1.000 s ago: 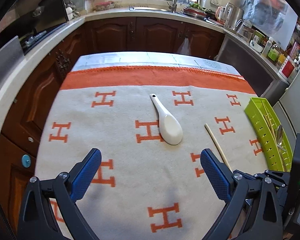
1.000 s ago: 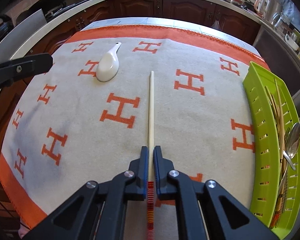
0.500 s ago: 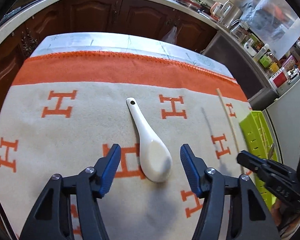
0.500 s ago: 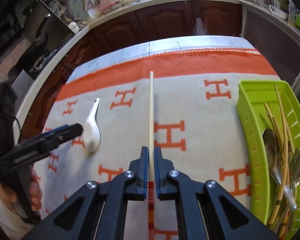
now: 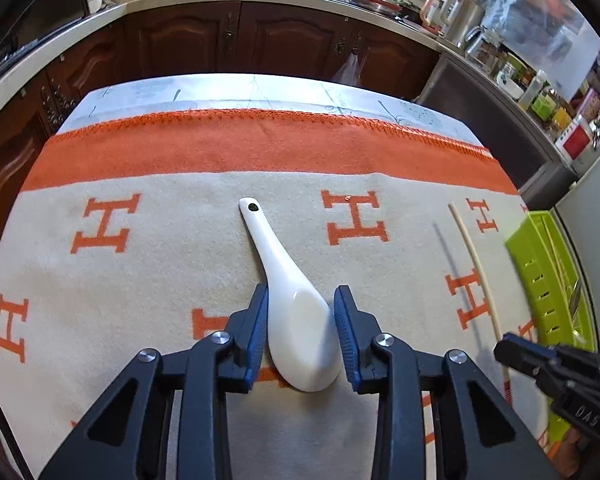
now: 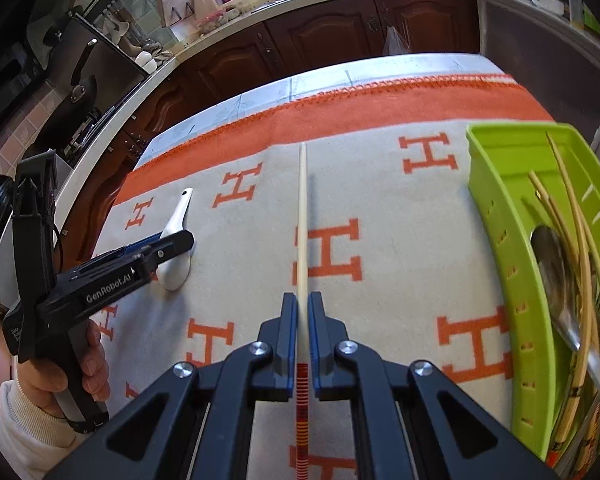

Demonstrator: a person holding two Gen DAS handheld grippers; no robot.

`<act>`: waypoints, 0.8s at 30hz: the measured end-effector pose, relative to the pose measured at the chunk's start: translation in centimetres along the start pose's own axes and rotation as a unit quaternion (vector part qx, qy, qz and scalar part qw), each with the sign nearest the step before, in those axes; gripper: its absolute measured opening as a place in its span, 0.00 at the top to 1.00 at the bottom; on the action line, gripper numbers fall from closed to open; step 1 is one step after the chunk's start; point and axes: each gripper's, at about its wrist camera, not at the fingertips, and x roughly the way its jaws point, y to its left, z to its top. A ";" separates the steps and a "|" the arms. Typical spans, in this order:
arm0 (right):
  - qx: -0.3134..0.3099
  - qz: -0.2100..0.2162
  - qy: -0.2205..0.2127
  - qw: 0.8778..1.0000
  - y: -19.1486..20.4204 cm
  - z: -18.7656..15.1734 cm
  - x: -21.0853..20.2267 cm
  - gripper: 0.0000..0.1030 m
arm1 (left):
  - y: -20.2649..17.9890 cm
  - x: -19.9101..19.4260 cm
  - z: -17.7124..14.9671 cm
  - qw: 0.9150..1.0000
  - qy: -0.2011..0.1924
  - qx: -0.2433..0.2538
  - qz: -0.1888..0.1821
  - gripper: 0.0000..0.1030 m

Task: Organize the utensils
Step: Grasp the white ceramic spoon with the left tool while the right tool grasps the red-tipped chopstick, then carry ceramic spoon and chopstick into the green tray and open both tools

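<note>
Change: your left tongs [image 5: 300, 332] have come down and narrowed since half a second ago; the blue pads [image 5: 260, 328] now flank the bowl of the white ceramic spoon [image 5: 296, 320], with a sliver of gap visible on the right side.
Left tongs: partly open, straddling the spoon, whether the left pad touches it I cannot tell.
Right tongs [image 6: 303, 332]: as before, pinched tight on the pale chopstick [image 6: 302, 220], which points forward above the cloth and casts a shadow on it.
Spoon: lying on the cloth, handle pointing away from you.
Tray: green slotted tray [image 6: 496, 208] at the bench's right edge, holding chopsticks, metal spoons and a fork.
Writing: "GenRobot.AI" on the left tool's side, seen from your right wrist.
Surface: beige blanket [image 5: 160, 280] with orange H marks and an orange border, over the bench.
Room: dark wood kitchen cabinets [image 5: 260, 40] under a pale countertop.
</note>
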 end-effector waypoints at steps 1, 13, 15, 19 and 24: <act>0.001 -0.001 0.000 1.000 -0.1 -0.2 -0.1 0.95 | 0.1 -0.1 -0.1 1.000 0.000 -0.010 -0.004 0.72; 0.012 0.009 -0.010 1.000 -0.7 -0.9 -1.5 0.95 | -1.2 -0.4 -1.0 0.997 0.030 -0.016 -0.062 0.50; 0.014 0.010 -0.010 1.000 -0.8 -1.1 -1.5 0.95 | -1.3 -0.4 -1.2 0.998 0.028 -0.013 -0.058 0.71; 0.019 0.016 -0.005 1.000 -1.0 -1.5 -1.6 0.95 | -1.2 -0.6 -2.0 0.997 0.023 -0.027 -0.073 0.75; 0.021 0.024 -0.013 0.999 -0.9 -1.9 -2.6 0.95 | -2.9 -1.8 -2.5 0.998 0.019 -0.015 -0.059 0.96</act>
